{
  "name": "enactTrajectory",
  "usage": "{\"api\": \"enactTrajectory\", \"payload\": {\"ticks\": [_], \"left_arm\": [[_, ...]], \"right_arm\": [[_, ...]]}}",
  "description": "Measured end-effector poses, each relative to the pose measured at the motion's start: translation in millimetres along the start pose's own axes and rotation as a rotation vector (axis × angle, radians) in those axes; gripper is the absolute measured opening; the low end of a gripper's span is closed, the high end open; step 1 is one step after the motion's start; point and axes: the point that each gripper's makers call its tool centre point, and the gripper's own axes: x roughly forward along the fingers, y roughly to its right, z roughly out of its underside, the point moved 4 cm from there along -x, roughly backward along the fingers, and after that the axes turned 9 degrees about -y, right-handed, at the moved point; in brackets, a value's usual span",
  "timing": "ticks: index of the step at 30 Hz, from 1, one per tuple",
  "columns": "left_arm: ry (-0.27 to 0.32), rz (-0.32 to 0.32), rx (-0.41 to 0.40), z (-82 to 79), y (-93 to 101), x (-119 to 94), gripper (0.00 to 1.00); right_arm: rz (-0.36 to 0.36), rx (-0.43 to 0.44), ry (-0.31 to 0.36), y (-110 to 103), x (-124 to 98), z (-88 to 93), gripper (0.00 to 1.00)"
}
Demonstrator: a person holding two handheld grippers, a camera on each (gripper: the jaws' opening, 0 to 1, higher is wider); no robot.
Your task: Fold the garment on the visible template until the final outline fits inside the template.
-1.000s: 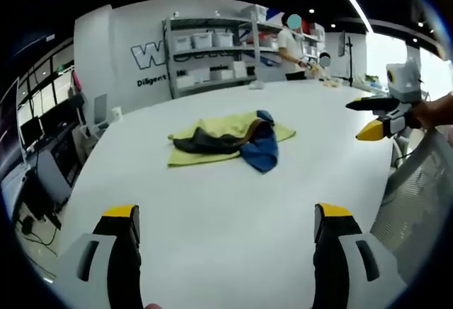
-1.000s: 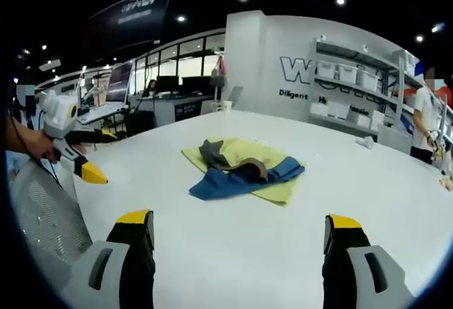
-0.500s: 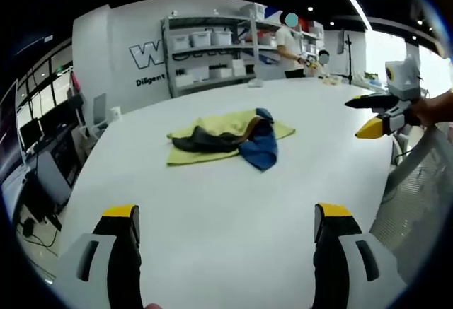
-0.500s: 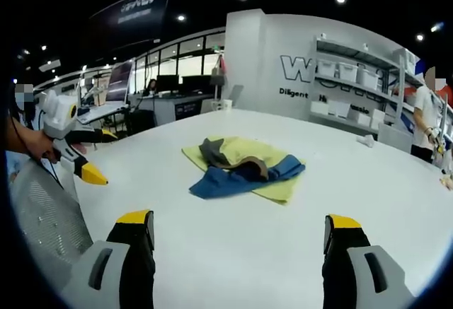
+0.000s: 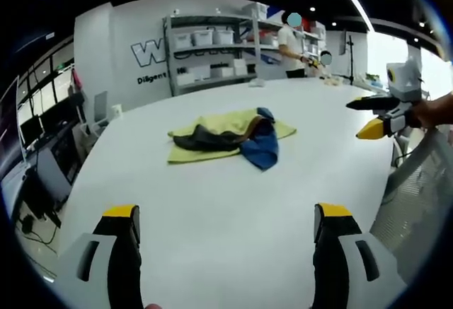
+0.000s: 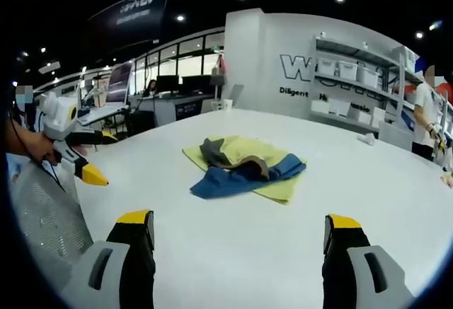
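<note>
Both claws (image 5: pixel 225 217) (image 6: pixel 238 223) wide apart, level

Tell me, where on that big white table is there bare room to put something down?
Nearly everywhere. The table is bare between the left gripper and the crumpled garment, and beyond the garment toward the shelves. The only crowded spot is mid-table, where the garment lies on its yellow template. The right gripper faces bare tabletop too.
</note>
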Motion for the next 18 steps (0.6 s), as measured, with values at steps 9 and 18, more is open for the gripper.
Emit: {"api": "enactTrajectory", "payload": {"ticks": [9, 18], "left_arm": [[-0.008, 0.0, 0.004, 0.9, 0.6, 0.8, 0.98], [-0.015, 0.001, 0.01, 1.6, 1.2, 2.2, 0.98]], "right_arm": [[0.001, 0.008, 0.003, 1.4, -0.1, 0.0, 0.98], [-0.005, 0.02, -0.003, 1.8, 1.3, 1.3, 0.98]]}}
